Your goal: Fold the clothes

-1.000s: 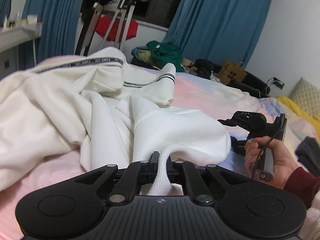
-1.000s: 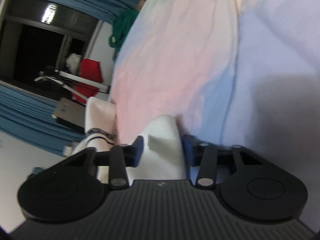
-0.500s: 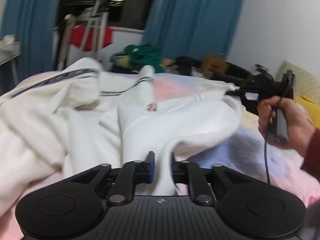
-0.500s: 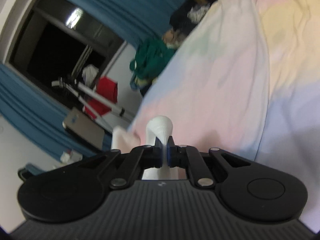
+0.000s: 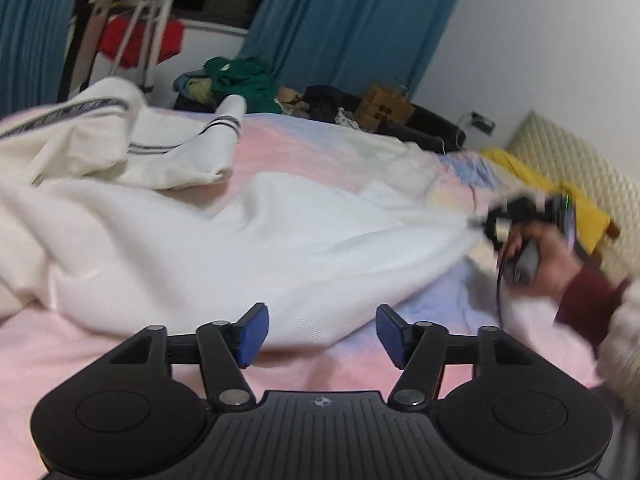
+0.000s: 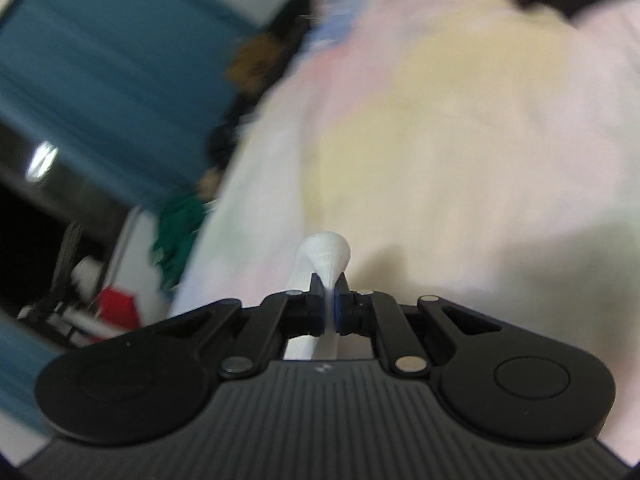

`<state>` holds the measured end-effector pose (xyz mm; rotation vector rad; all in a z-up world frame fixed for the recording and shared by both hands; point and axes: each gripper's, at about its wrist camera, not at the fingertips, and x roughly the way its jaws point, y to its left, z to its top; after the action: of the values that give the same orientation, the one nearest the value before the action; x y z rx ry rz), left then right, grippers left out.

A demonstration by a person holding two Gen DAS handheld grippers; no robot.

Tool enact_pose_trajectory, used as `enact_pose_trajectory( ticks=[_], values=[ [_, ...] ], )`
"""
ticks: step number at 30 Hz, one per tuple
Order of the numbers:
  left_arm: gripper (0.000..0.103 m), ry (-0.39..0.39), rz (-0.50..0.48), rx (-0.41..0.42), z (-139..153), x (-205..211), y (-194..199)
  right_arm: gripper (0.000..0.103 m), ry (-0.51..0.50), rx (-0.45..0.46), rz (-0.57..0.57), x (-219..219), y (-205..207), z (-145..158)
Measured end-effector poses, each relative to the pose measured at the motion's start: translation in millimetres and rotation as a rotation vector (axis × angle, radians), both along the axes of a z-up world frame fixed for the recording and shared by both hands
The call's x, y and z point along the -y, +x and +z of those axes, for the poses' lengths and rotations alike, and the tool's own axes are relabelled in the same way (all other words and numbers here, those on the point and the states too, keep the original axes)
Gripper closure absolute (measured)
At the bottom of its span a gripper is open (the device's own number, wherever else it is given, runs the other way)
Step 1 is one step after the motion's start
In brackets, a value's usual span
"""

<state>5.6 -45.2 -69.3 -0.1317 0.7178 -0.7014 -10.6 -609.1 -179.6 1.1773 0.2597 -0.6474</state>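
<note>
A white garment (image 5: 248,240) with dark stripes on its cuffs lies spread over the pastel bed sheet (image 5: 304,148). My left gripper (image 5: 318,334) is open and empty, with the garment's near edge lying between and just beyond its blue pads. My right gripper (image 6: 329,304) is shut on a pinched fold of the white garment (image 6: 326,254). In the left wrist view the right gripper (image 5: 520,220) is blurred at the far right, and the cloth is stretched toward it.
Blue curtains (image 5: 344,20), a drying rack with a red item (image 5: 136,40) and a pile of green clothes (image 5: 240,80) stand beyond the bed. A yellow blanket (image 5: 560,196) and a cream headboard (image 5: 580,160) are at the right.
My left gripper has opened and let go of the white cloth. My right gripper has closed on the cloth's corner and pulled it right, stretching the garment flatter.
</note>
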Motion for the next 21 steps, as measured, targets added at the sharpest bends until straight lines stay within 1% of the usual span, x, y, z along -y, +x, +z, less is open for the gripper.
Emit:
enact_pose_trajectory(
  ticks=[2, 4, 6, 8, 9, 10, 13, 15, 17, 19, 21],
  values=[
    [0.034, -0.035, 0.026, -0.022, 1.6, -11.2, 4.4, 0.096, 0.079, 0.006, -0.030, 6.8, -5.9, -18.4],
    [0.032, -0.062, 0.070, -0.054, 2.2, -22.5, 13.8, 0.093, 0.148, 0.025, -0.029, 8.1, -6.0, -28.2],
    [0.029, -0.103, 0.125, -0.108, 0.8, -35.4, 22.8, 0.092, 0.194, 0.023, -0.037, 8.5, -7.9, -30.9],
    [0.027, -0.150, 0.201, -0.198, -2.7, -52.9, 34.1, 0.090, 0.230, 0.017, -0.039, 5.1, -8.6, -31.6],
    [0.026, -0.180, 0.243, -0.248, -5.1, -63.8, 38.8, 0.084, 0.248, 0.014, -0.038, 2.5, -8.5, -31.8],
    [0.023, -0.210, 0.297, -0.297, -8.0, -77.2, 41.7, 0.076, 0.269, 0.011, -0.033, -0.1, -8.3, -32.3],
    [0.021, -0.305, 0.478, -0.434, -17.0, -120.9, 45.9, 0.064, 0.330, 0.016, 0.034, -17.6, 1.4, -30.0],
    [0.020, -0.379, 0.604, -0.498, -23.2, -151.4, 42.4, 0.063, 0.320, -0.009, 0.088, -23.0, 3.1, -27.2],
    [0.019, -0.460, 0.720, -0.554, -29.3, -179.1, 37.3, 0.063, 0.269, -0.044, 0.115, -27.3, 9.5, -25.5],
    [0.015, -0.557, 0.810, -0.597, -35.2, -199.8, 29.1, 0.063, 0.229, -0.051, 0.121, -28.2, 17.2, -25.7],
    [0.014, -0.644, 0.884, -0.621, -43.1, -210.9, 23.5, 0.063, 0.202, -0.049, 0.103, -23.9, 24.1, -24.5]
  ],
)
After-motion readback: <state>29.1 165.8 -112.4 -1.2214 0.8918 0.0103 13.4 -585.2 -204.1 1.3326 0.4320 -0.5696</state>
